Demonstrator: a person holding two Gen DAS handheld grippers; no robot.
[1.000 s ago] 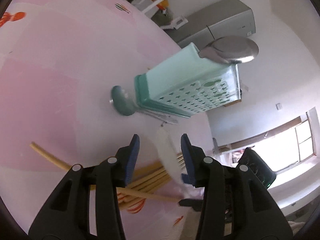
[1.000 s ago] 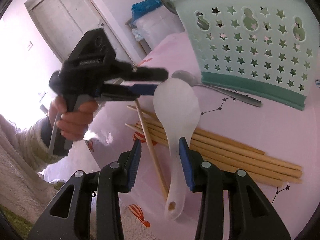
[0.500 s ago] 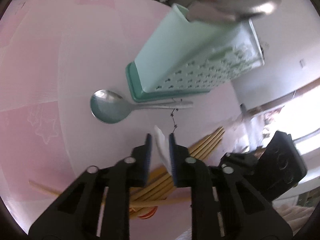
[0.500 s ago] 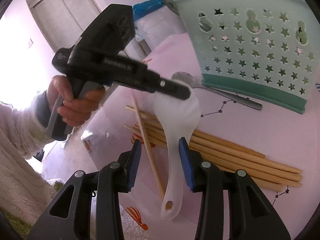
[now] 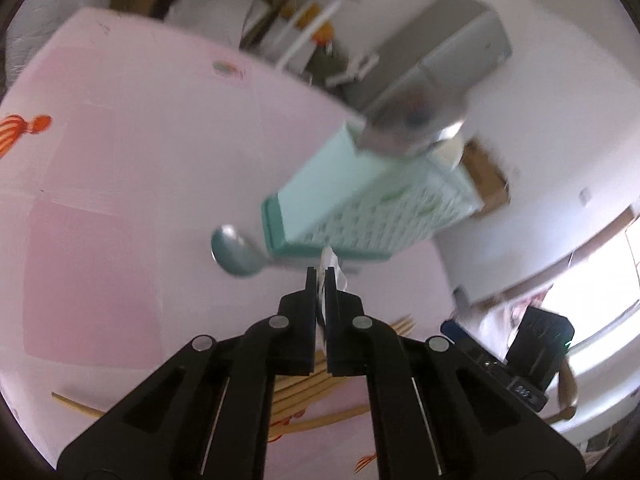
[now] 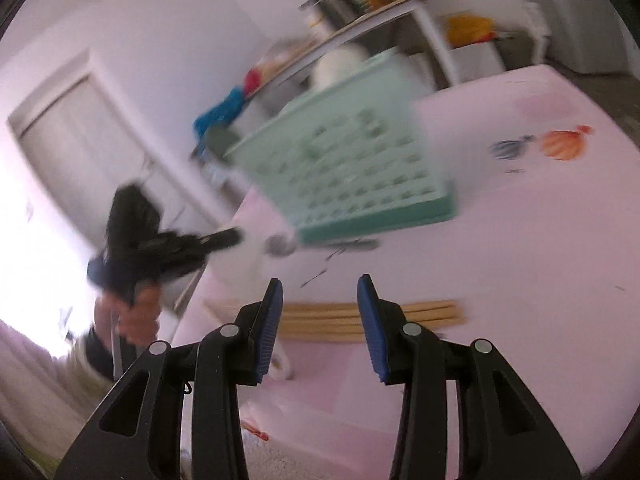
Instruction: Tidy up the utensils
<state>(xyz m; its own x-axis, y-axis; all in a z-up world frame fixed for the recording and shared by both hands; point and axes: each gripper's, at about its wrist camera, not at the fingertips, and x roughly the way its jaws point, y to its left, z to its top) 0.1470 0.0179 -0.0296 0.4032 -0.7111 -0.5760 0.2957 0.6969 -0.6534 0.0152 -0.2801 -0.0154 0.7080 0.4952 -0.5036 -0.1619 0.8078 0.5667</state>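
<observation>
a pink tabletop [image 5: 120,184] with balloon prints stands in a white room with a door [image 6: 80,152] and shelves. the left hand-held gripper [image 5: 320,276] is pressed together, pinching the white rice paddle [image 5: 330,264] just before the mint basket [image 5: 360,200] and spoon [image 5: 236,250]. the right hand-held gripper [image 6: 320,312] is spread and empty over the chopsticks [image 6: 420,312]; a second ago the paddle lay between its fingers.

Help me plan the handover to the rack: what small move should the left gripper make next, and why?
Probably lift and carry toward the top of the mint utensil holder. The left gripper is shut on the white rice paddle, the holder stands just beyond it, and the right gripper hangs open, holding nothing.
</observation>
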